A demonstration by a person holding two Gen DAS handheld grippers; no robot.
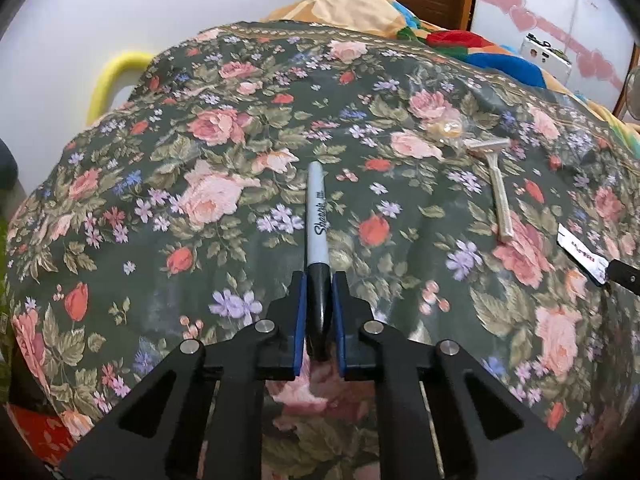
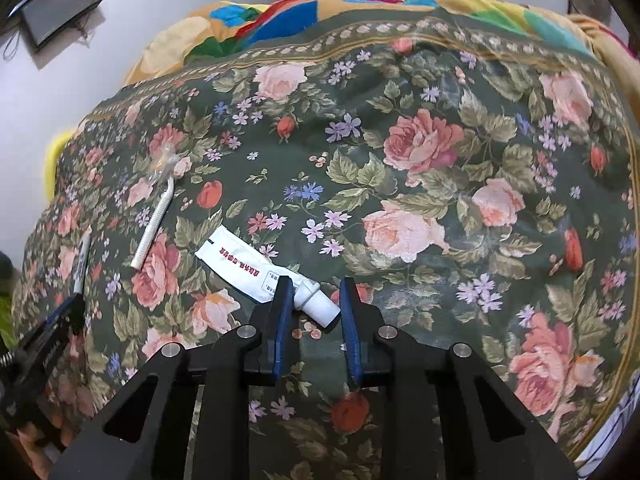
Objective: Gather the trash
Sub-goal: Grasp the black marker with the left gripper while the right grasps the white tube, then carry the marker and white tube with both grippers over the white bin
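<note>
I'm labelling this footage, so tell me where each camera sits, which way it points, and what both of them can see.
Left wrist: on the left gripper, looking along its fingers over the floral cloth; jaws closed on the marker.
Right wrist: on the right gripper, facing the same cloth; open jaws flank the cap of the white tube; left gripper at the left edge.
Shared: cloth, marker, tube, razor, clear wrapper.

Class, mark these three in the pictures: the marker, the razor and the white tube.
marker [image 1: 317, 216]: left wrist view, on its grey barrel by the lettering.
razor [image 1: 500, 196]: left wrist view, on the middle of its handle.
white tube [image 2: 244, 258]: right wrist view, on its flat printed body.
</note>
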